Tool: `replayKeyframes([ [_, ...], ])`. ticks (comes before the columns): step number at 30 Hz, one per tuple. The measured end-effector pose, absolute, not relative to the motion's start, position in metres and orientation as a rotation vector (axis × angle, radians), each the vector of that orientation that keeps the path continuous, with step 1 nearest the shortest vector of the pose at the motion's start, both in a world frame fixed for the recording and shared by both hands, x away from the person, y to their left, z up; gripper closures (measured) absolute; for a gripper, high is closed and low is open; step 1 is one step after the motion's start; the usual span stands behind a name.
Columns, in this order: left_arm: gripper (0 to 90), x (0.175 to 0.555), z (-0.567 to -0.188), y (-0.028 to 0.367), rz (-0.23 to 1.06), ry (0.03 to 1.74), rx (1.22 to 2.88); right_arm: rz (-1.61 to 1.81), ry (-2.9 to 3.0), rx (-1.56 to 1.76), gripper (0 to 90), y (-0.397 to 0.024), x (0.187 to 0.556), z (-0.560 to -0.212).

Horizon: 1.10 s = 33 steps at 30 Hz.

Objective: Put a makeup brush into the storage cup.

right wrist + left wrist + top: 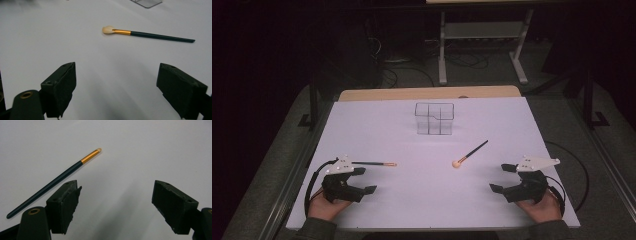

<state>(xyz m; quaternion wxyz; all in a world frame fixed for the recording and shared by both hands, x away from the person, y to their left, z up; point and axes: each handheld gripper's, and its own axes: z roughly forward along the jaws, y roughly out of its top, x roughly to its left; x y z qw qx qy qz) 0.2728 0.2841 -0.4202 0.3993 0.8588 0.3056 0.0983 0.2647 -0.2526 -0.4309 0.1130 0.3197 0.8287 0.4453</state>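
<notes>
The left gripper (368, 181) rests low at the near left of the white tabletop (412, 200), its jaws spread wide with nothing between them. Just beyond it lies a thin dark-handled brush with a gold ferrule and a small pale tip (374, 163); its handle end is close beside the gripper's grey plate and its tip points toward the middle of the tabletop. In the left gripper view this thin brush (53, 182) runs along the outside of the left-hand jaw, near it but apart.

The right gripper (500, 178) rests at the near right, also released and empty. A dark-handled brush with a gold ferrule and a rounded cream-coloured head (469, 154) lies ahead of it toward the centre, head nearest the person and handle slanting away to the right. In the right gripper view this round-headed brush (150, 34) lies well ahead of the jaws on bare surface.

A clear plastic organiser with square compartments (434, 118) stands upright toward the far middle, apart from both brushes. Nothing lies between either gripper and its nearest brush. Open white surface spans the centre, and both grippers sit close to the near edge.
</notes>
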Motion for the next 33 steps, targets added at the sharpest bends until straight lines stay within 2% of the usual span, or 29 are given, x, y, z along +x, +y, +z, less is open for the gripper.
replayKeyframes([
  [33, 20.8, 0.272, -0.418, 0.287, 0.279, 0.771, 2.173, 1.290, 2.473, 0.888, 15.1, -0.237, 0.267, -0.431],
])
